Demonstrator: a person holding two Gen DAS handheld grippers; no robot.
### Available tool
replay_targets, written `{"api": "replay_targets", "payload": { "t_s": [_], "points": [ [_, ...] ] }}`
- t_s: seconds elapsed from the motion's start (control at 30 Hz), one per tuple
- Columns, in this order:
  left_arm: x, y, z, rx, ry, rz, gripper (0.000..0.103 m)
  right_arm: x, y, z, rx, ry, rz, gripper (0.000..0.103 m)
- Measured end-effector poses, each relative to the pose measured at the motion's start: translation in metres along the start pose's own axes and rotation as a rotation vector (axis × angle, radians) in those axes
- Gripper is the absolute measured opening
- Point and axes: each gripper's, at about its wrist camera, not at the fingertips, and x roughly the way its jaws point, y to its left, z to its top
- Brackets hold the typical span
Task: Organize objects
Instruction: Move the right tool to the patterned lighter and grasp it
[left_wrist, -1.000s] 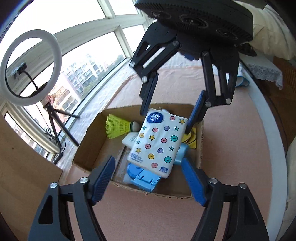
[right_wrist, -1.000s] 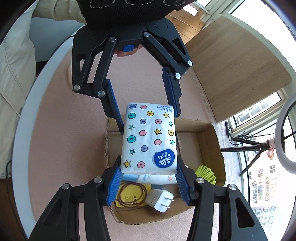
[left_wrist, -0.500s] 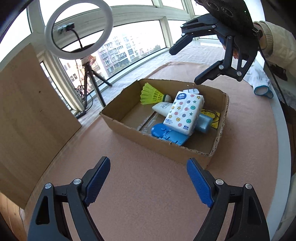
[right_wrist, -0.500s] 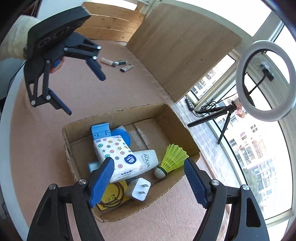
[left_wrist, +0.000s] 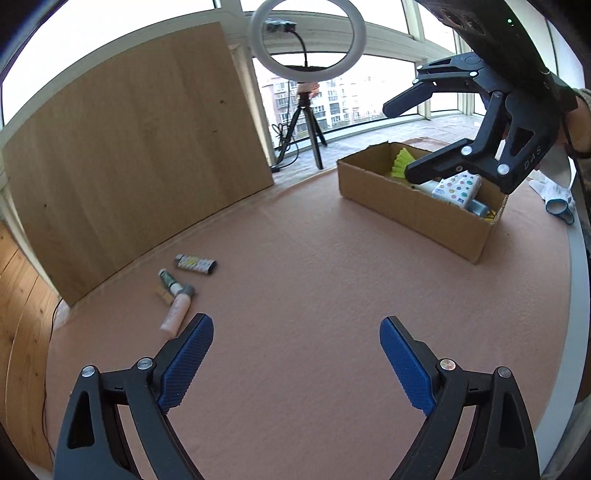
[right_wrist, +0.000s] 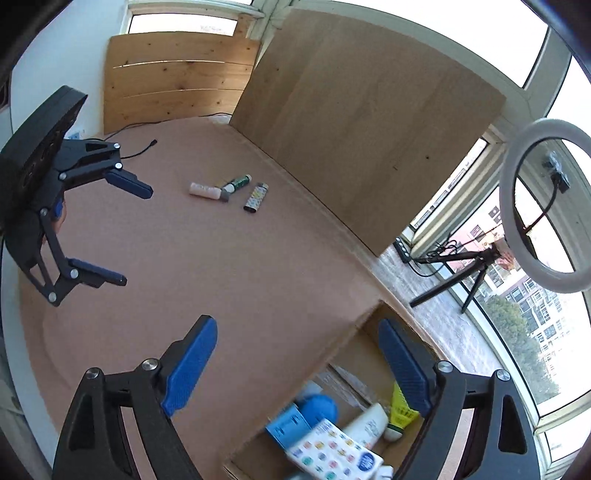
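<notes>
Both your left gripper (left_wrist: 295, 354) and right gripper (right_wrist: 297, 354) are opening wide, empty. Next, the small patterned lighter (left_wrist: 195, 264) at left (light, hard, slippery): pinch it across its narrow middle.

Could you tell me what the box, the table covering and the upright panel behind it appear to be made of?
Box: brown corrugated cardboard, matte, with raw cut edges.
Table covering: probably felt or short-pile fabric, pinkish-tan, with a fuzzy, non-reflective surface.
Upright panel: light wood or wood-look board, smooth and faintly grained with small knots; solid or veneer cannot be told.
</notes>
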Motion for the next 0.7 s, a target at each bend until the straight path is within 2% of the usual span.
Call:
{"api": "replay_targets", "payload": {
  "t_s": [0.2,0.33,0.5,0.57,0.63,0.7],
  "points": [
    [-0.027,0.050,-0.044,-0.055,0.018,0.038,0.094,0.059,0.048,0.061,0.058,0.026,0.014,0.086],
    [-0.039,0.071,-0.065,-0.094,0.020,0.047,0.094,0.098,0.062,0.086,0.117,0.049,0.032,0.086],
    [-0.049,0.081,-0.083,-0.137,0.023,0.040,0.094,0.162,0.049,0.100,0.213,0.109,0.034,0.085],
    [-0.052,0.081,-0.090,-0.147,0.028,0.037,0.094,0.188,0.035,0.102,0.285,0.130,0.028,0.078],
    [-0.054,0.079,-0.095,-0.154,0.034,0.033,0.094,0.212,0.019,0.105,0.364,0.149,0.050,0.068],
    [-0.057,0.078,-0.102,-0.166,0.042,0.034,0.094,0.231,0.012,0.109,0.400,0.164,0.069,0.066]
  ]
}}
